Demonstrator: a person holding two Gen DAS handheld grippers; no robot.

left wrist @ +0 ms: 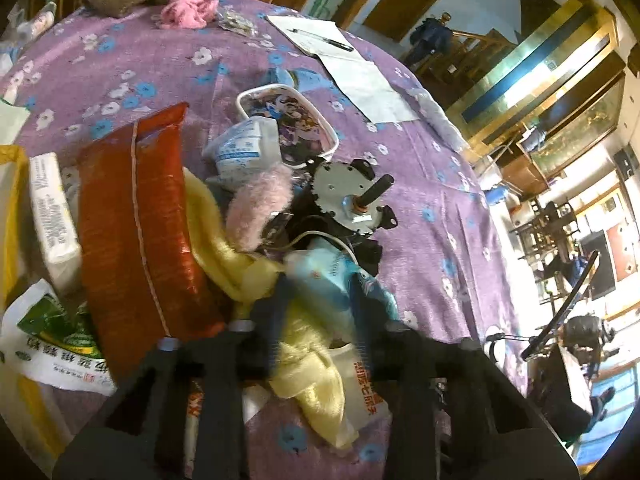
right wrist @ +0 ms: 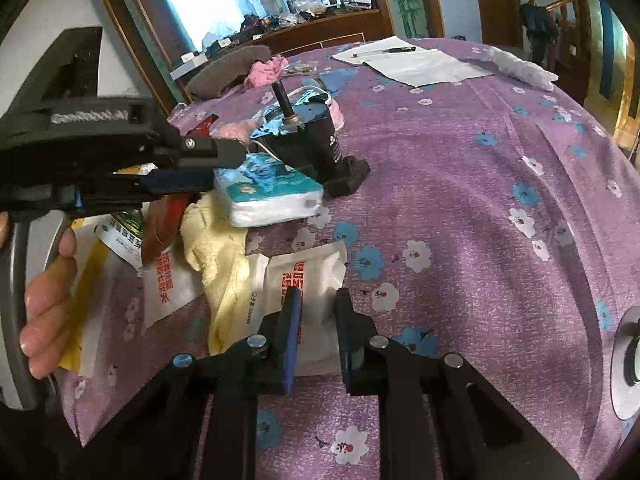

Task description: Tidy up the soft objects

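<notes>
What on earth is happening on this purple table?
A person is sorting soft things using two hand-held grippers. The left gripper reaches into the pile, its fingers around a blue tissue pack beside a yellow towel. The right gripper hovers open and empty over a white packet.

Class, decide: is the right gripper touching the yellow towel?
Apart. The right wrist view shows the right gripper open over a white packet, with the yellow towel lying off to its left, clear of both fingers.

Two paper sheets (right wrist: pixel 424 66), one pen (right wrist: pixel 384 51), one yellow towel (right wrist: pixel 218 248), one motor (left wrist: pixel 352 196).
</notes>
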